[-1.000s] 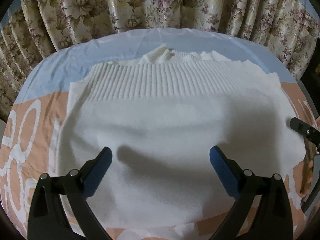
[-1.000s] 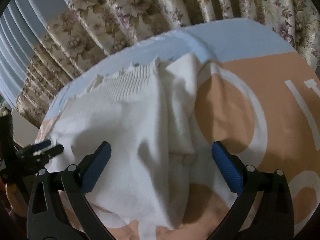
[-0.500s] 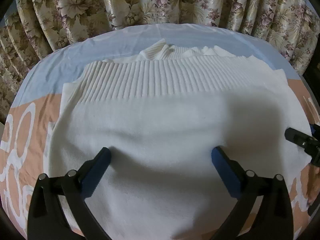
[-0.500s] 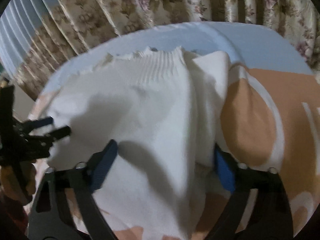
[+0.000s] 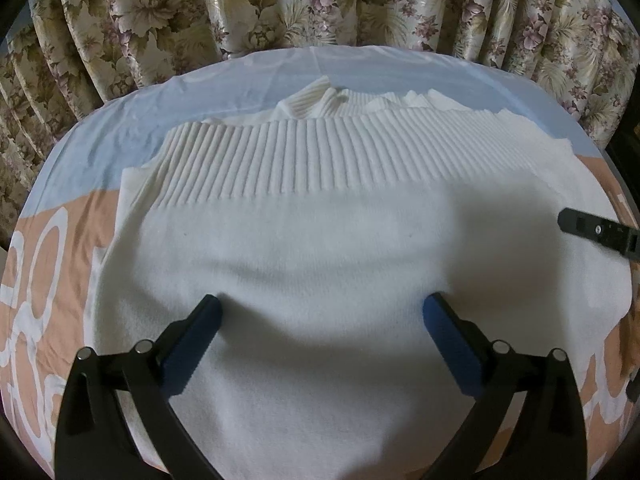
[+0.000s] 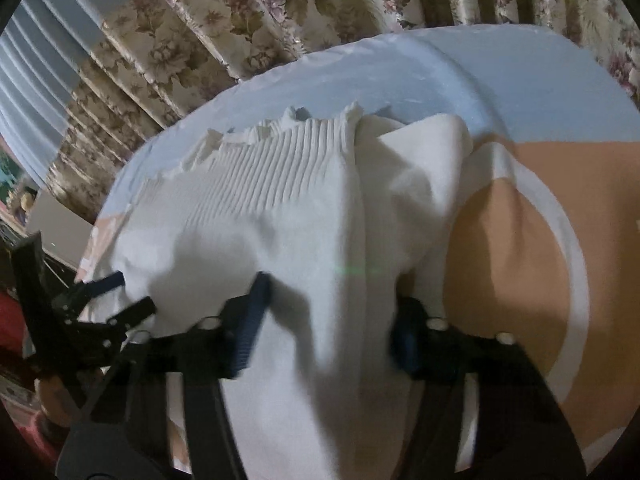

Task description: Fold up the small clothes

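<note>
A white knitted sweater [image 5: 320, 240] lies flat on the bed, its ribbed hem [image 5: 320, 152] towards the curtains. My left gripper [image 5: 322, 312] is open wide, both fingertips resting on the sweater's near part with nothing pinched; it also shows at the left of the right wrist view as the left gripper [image 6: 130, 294]. My right gripper [image 6: 328, 320] is at the sweater's right side [image 6: 340, 220]. Its jaws are closing around a raised ridge of cloth, and the left pad's face still shows. One right finger [image 5: 596, 232] shows in the left wrist view.
The bed sheet [image 6: 520, 260] is peach with white rings, pale blue [image 5: 120, 128] at the far end. Floral curtains [image 5: 320, 8] hang just behind the bed. A folded sleeve [image 6: 432, 160] lies along the sweater's right edge.
My right gripper has moved left over the sweater's right edge and its jaws have narrowed, with cloth bunching up between them. The left gripper stays open and has settled slightly onto the sweater.
</note>
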A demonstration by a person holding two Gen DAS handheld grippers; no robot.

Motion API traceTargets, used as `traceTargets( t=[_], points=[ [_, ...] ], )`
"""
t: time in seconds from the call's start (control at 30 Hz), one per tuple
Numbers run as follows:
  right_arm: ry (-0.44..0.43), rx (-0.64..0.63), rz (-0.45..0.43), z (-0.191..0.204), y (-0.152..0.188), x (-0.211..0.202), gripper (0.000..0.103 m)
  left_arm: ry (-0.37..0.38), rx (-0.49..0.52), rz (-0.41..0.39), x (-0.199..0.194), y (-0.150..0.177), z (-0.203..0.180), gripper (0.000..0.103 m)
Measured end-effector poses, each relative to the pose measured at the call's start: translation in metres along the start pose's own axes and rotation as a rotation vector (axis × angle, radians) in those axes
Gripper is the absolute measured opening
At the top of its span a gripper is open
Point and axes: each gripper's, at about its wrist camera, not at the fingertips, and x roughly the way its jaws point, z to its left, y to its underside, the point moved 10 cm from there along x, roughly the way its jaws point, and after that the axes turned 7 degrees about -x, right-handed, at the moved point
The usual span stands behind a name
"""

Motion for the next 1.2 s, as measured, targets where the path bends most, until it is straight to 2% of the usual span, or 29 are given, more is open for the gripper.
traceTargets(
  t=[0.13, 0.23, 0.37, 0.7, 0.83, 0.97, 1.13, 1.2],
  points=[
    [0.084, -0.06, -0.034, 0.009, 0.0, -0.004, 0.033, -0.009, -0.001, -0.002, 0.001, 0.0, 0.0, 0.102],
    [0.237, -0.164, -0.051, 0.025, -0.004, -0.008, 0.028, -0.017, 0.0, -0.006, 0.002, 0.001, 0.0, 0.102],
    [0.349, -0.212, -0.061, 0.037, -0.009, -0.01, 0.026, -0.023, 0.0, -0.017, 0.002, 0.001, 0.0, 0.102],
    [0.439, -0.208, -0.038, 0.043, -0.012, -0.008, 0.026, -0.02, 0.003, -0.018, 0.002, 0.002, 0.001, 0.102],
    [0.464, -0.198, -0.025, 0.05, -0.015, -0.01, 0.024, 0.009, 0.02, -0.005, -0.007, 0.002, 0.007, 0.102],
    [0.519, -0.239, -0.037, 0.076, -0.028, -0.017, 0.024, -0.013, 0.023, -0.042, -0.034, -0.005, 0.042, 0.102],
    [0.553, -0.299, -0.053, 0.127, -0.046, -0.012, 0.023, -0.081, -0.028, -0.102, -0.067, -0.016, 0.124, 0.102],
    [0.531, -0.321, -0.055, 0.152, -0.052, -0.005, 0.023, -0.088, -0.069, -0.109, -0.072, -0.015, 0.156, 0.102]
  ],
)
